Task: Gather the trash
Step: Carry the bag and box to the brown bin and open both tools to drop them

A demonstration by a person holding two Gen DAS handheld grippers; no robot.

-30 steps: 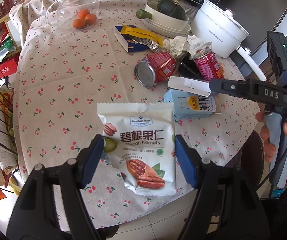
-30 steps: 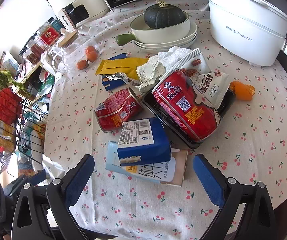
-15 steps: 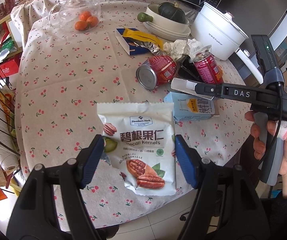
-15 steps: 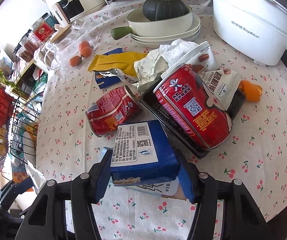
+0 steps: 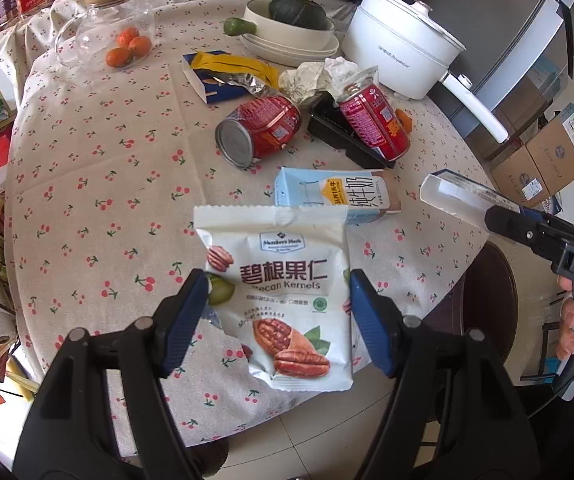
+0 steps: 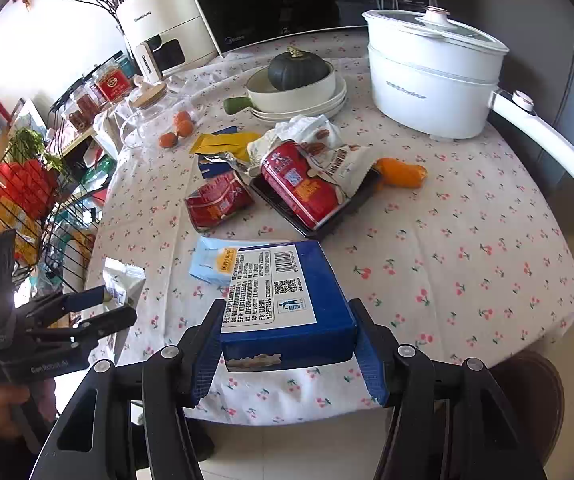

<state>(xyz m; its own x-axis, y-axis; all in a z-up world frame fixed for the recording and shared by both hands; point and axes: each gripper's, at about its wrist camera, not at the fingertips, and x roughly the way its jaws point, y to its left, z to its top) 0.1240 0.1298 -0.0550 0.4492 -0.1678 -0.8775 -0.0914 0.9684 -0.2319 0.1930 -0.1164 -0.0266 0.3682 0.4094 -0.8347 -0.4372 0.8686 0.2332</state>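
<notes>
The left gripper [image 5: 279,300] is pinching a white pecan-kernel bag [image 5: 283,292] by its two side edges, holding it above the near edge of the cherry-print tablecloth [image 5: 99,168], on the near side of the light-blue milk carton [image 5: 335,196]. The right gripper [image 6: 287,344] is clamping a blue box [image 6: 283,292] between both pads, lifted clear above that milk carton [image 6: 215,264]. Beyond the carton, two red cans [image 5: 259,128] are lying by a black tray [image 5: 335,136].

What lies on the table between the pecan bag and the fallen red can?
In the left wrist view, only bare cherry-print tablecloth lies between pecan bag and fallen red can.
</notes>
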